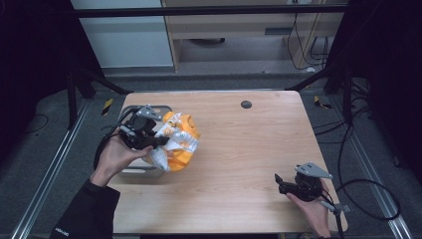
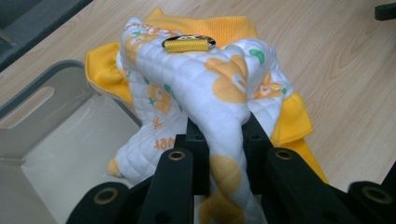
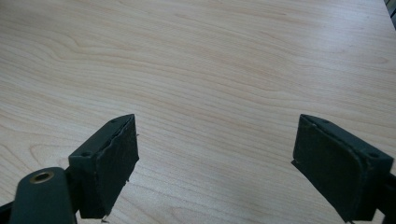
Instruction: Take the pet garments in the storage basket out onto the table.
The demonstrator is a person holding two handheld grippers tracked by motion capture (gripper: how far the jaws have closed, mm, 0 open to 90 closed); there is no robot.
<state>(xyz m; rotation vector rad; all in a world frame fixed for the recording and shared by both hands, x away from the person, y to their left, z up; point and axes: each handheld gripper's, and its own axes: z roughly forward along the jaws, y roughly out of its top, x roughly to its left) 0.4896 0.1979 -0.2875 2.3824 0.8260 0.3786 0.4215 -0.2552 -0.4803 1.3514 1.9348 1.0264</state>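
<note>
A small quilted garment, white with orange prints and orange-yellow trim, hangs bunched at the table's left side. My left gripper is shut on a fold of it. In the left gripper view the white quilted cloth is pinched between the jaws of my left gripper, and a yellow strap loop with a metal ring lies on top. My right gripper stands open near the front right of the table. In its own view my right gripper has nothing between its jaws, just bare wood.
A grey plastic bin sits at the table's left edge, partly under the garment; its pale inner wall appears beside the cloth. A small black round disc lies near the far edge. Light wooden tabletop spans the middle.
</note>
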